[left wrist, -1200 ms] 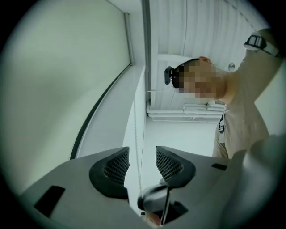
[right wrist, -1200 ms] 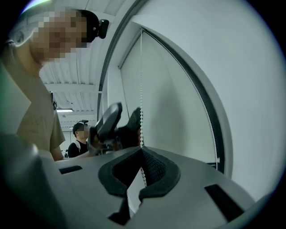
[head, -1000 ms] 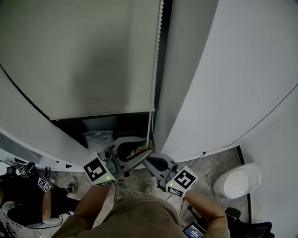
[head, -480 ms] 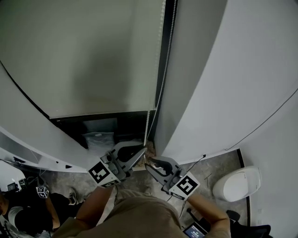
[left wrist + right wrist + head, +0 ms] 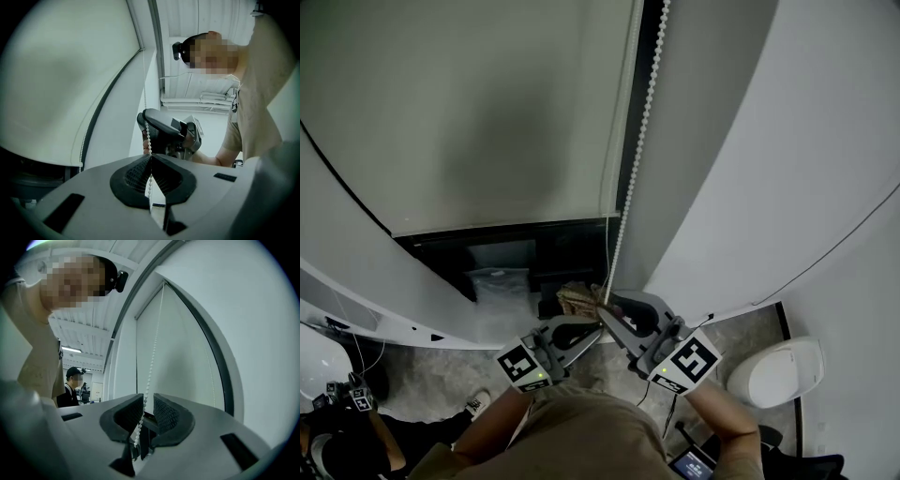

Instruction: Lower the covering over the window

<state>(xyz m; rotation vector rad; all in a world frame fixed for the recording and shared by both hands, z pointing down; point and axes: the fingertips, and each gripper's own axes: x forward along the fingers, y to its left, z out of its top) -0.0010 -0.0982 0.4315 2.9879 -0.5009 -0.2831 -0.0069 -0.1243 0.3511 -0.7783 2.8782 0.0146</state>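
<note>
A pale grey roller blind (image 5: 469,112) covers most of the window, with a dark gap (image 5: 572,248) below its bottom edge. A white bead chain (image 5: 637,141) hangs down its right side. My left gripper (image 5: 594,324) is the lower one and is shut on the chain (image 5: 147,136), which runs between its pads. My right gripper (image 5: 600,298) sits just above it. Its jaws have just been opening, and the chain (image 5: 151,366) hangs loose in the gap between its pads (image 5: 164,414). From the left gripper view, the right gripper (image 5: 168,133) shows close ahead on the chain.
A white curved wall (image 5: 787,141) stands right of the window. A white rounded appliance (image 5: 778,366) sits on the floor at lower right. A clear plastic bag (image 5: 497,281) lies under the sill. Another person (image 5: 337,441) is at lower left.
My left gripper has shut on the chain and dropped lower. My right gripper has let go of the chain, opened and risen above the left one.
</note>
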